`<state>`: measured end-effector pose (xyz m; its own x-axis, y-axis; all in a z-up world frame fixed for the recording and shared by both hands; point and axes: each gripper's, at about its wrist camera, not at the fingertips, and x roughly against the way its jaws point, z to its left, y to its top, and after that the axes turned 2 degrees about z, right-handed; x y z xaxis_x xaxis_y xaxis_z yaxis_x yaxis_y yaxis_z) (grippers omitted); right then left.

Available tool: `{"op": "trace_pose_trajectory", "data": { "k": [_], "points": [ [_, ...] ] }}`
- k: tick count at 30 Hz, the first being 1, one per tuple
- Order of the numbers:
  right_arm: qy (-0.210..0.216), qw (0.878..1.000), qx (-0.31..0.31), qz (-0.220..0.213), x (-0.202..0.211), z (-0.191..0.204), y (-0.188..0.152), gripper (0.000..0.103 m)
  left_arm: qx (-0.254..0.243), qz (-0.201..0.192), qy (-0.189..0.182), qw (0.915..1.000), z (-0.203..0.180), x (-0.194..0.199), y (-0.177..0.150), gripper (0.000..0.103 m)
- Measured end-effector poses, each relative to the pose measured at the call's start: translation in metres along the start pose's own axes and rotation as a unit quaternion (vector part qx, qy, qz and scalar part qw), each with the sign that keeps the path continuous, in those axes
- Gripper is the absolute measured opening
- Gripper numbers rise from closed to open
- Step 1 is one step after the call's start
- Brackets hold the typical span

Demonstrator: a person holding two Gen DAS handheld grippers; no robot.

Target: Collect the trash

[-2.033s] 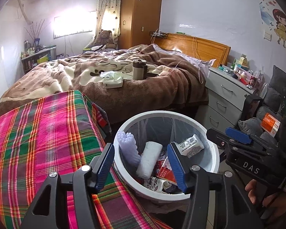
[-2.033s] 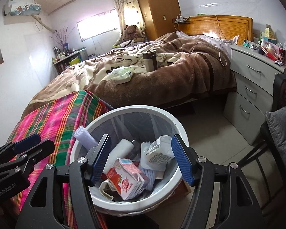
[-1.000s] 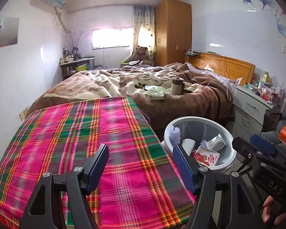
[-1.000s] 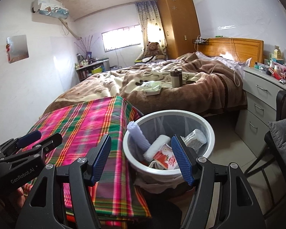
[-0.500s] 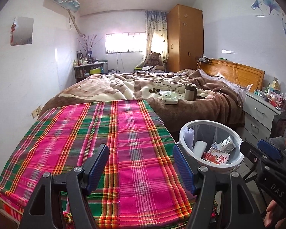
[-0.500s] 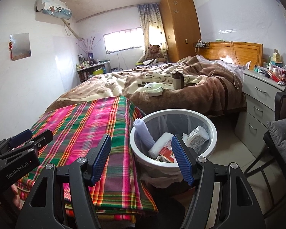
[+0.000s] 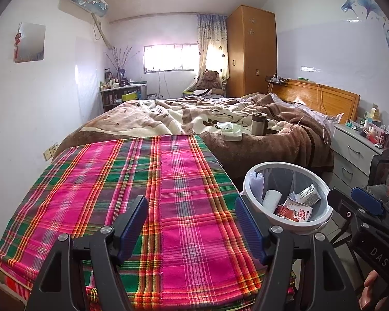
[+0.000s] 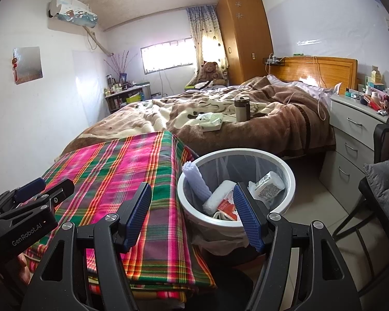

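Jaws of both grippers stand wide, empty — trash bin [image 8: 289, 181] beside the right gripper [image 8: 192, 216], right of the left gripper [image 7: 190, 224].

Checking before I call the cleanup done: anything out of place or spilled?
Nothing spilled. The trash sits inside the white bin beside the plaid-covered table. The only oddities are a steel mug and a white packet left on the bed's blanket.
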<state>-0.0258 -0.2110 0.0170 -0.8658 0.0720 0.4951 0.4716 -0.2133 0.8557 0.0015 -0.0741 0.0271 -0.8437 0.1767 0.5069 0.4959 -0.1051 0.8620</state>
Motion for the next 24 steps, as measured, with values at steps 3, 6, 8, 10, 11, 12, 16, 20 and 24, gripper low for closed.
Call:
{"op": "trace_pose_trajectory", "data": {
  "k": [3,6,8,10,11,12,16,20,24],
  "points": [
    [0.000,1.000,0.000,0.000,0.0005,0.0006,-0.0001,0.067,0.001,0.000,0.001,1.0000,0.0014,0.0005,-0.0002,0.069],
    [0.000,1.000,0.000,0.000,0.0014,0.0016,0.0002,0.067,0.001,-0.001,0.000,1.0000,0.0014,0.0008,0.0000,0.069],
    [0.001,1.000,-0.001,0.000,0.0016,0.0017,0.0007,0.067,0.001,0.000,0.001,1.0000,0.0015,0.0008,0.0000,0.069],
    [0.001,1.000,-0.001,-0.001,0.0023,0.0020,0.0003,0.067,0.001,-0.001,0.000,1.0000,0.0013,0.0010,0.0001,0.069],
    [0.001,1.000,-0.001,-0.002,0.0022,0.0026,0.0000,0.067,0.001,-0.001,0.000,1.0000,0.0014,0.0013,-0.0002,0.069],
    [0.001,1.000,-0.001,-0.002,0.0021,0.0029,0.0001,0.067,0.001,-0.001,0.000,1.0000,0.0014,0.0014,-0.0001,0.069],
    [0.000,1.000,-0.001,-0.002,0.0021,0.0029,0.0002,0.067,0.000,0.000,-0.001,1.0000,0.0013,0.0024,0.0003,0.069],
    [0.000,1.000,-0.001,-0.002,0.0023,0.0031,0.0001,0.067,0.000,0.001,-0.002,1.0000,0.0015,0.0020,0.0005,0.069],
    [-0.001,1.000,-0.001,-0.002,0.0024,0.0031,0.0000,0.067,0.000,0.000,-0.003,1.0000,0.0016,0.0028,0.0006,0.069]
  ]
}}
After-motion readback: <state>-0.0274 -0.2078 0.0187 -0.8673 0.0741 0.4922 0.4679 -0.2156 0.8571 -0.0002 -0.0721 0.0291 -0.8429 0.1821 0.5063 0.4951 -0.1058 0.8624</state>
